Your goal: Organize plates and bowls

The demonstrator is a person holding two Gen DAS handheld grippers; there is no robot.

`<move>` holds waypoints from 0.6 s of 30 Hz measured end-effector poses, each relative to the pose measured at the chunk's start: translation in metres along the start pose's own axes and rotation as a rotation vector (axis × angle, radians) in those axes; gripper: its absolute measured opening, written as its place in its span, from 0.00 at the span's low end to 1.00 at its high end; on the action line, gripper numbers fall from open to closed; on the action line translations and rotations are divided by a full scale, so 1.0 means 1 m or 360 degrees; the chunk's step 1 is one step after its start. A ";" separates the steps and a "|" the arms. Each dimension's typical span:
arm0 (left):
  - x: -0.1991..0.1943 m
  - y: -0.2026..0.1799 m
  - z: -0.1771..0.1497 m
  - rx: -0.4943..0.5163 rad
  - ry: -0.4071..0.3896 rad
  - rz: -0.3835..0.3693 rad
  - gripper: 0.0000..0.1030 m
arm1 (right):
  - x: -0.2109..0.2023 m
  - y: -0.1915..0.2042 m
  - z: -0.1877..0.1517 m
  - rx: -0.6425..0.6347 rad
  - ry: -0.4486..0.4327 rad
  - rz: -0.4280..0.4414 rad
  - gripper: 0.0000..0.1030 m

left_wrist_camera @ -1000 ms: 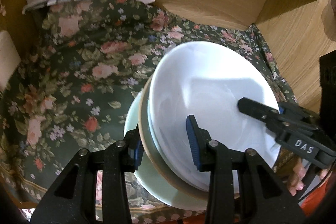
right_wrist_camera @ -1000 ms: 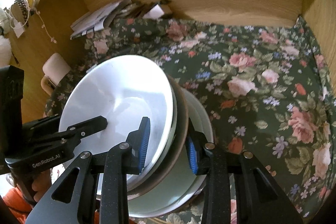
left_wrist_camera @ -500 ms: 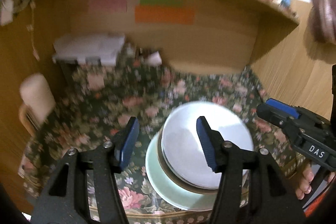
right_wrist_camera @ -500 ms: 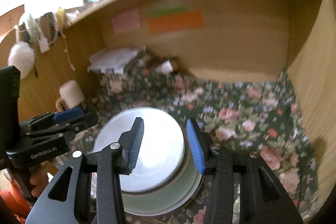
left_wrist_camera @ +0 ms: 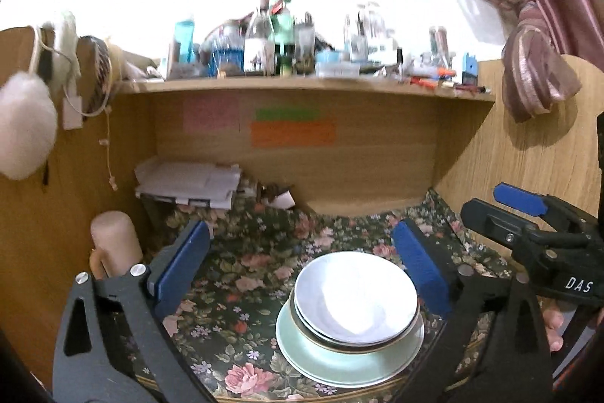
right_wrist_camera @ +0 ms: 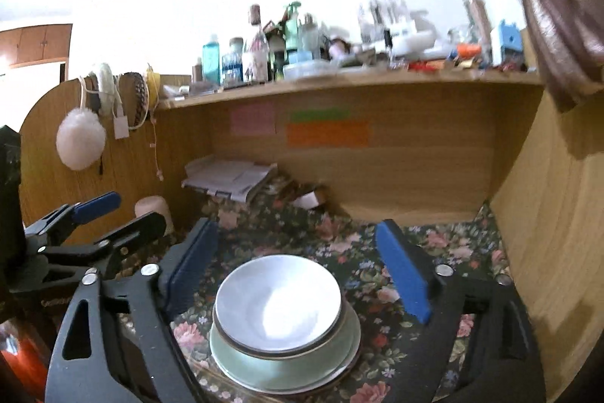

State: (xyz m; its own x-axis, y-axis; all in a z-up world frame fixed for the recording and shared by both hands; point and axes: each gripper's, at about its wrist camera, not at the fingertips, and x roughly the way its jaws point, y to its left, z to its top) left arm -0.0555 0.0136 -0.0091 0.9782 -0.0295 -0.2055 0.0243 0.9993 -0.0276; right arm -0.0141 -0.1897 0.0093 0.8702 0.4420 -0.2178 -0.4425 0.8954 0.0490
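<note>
Left wrist: both grippers point(left_wrist_camera: 302, 267) wide, empty.

"DAS" stands in white on the right gripper point(left_wrist_camera: 524, 210); faint lettering on the left gripper point(right_wrist_camera: 109, 214), perhaps "GenRobot", is too dim to read.

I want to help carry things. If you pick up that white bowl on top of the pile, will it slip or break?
The white bowl looks glossy and hard, probably glazed ceramic, so it may slide between jaws and could chip if dropped. It sits loose in a brown-rimmed bowl on a green plate, so lifting it alone should leave those behind. It likely feels heavy for its size.
</note>
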 end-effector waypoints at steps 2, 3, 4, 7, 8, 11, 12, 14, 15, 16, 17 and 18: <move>-0.006 0.001 -0.001 -0.0009 -0.0017 -0.0011 1.00 | -0.005 0.001 -0.001 0.0002 -0.0022 -0.0010 0.94; -0.008 0.001 -0.001 -0.0015 -0.0020 -0.0020 1.00 | -0.007 0.001 -0.001 0.0010 -0.0036 -0.0019 0.96; -0.010 0.000 -0.001 -0.0014 -0.0021 -0.0023 1.00 | -0.010 0.000 -0.001 0.0013 -0.0046 -0.0024 1.00; -0.012 -0.001 -0.004 -0.0009 -0.0029 -0.0010 1.00 | -0.018 0.000 -0.002 0.0003 -0.0070 -0.0043 1.00; -0.011 -0.001 -0.004 -0.0011 -0.0030 -0.0011 1.00 | -0.019 0.000 -0.003 0.0002 -0.0070 -0.0043 1.00; -0.013 0.000 -0.007 -0.0027 -0.0025 -0.0020 1.00 | -0.019 0.001 -0.004 -0.0001 -0.0062 -0.0049 1.00; -0.013 0.000 -0.007 -0.0031 -0.0026 -0.0023 1.00 | -0.018 0.001 -0.005 -0.0007 -0.0060 -0.0054 1.00; -0.013 0.000 -0.008 -0.0029 -0.0026 -0.0028 1.00 | -0.017 0.002 -0.005 -0.0011 -0.0061 -0.0063 1.00; -0.012 0.000 -0.008 -0.0028 -0.0027 -0.0030 1.00 | -0.017 0.002 -0.005 -0.0012 -0.0064 -0.0066 1.00; -0.012 -0.001 -0.008 -0.0026 -0.0028 -0.0031 1.00 | -0.017 0.003 -0.006 -0.0015 -0.0064 -0.0065 1.00; -0.013 -0.001 -0.008 -0.0026 -0.0029 -0.0031 1.00 | -0.017 0.003 -0.006 -0.0016 -0.0065 -0.0066 1.00; -0.012 -0.001 -0.008 -0.0024 -0.0031 -0.0032 1.00 | -0.017 0.003 -0.005 -0.0018 -0.0068 -0.0069 1.00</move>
State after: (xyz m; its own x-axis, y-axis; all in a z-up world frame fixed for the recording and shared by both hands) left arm -0.0691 0.0129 -0.0144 0.9813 -0.0490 -0.1860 0.0410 0.9981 -0.0463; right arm -0.0316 -0.1945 0.0081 0.8971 0.4047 -0.1774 -0.4063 0.9133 0.0293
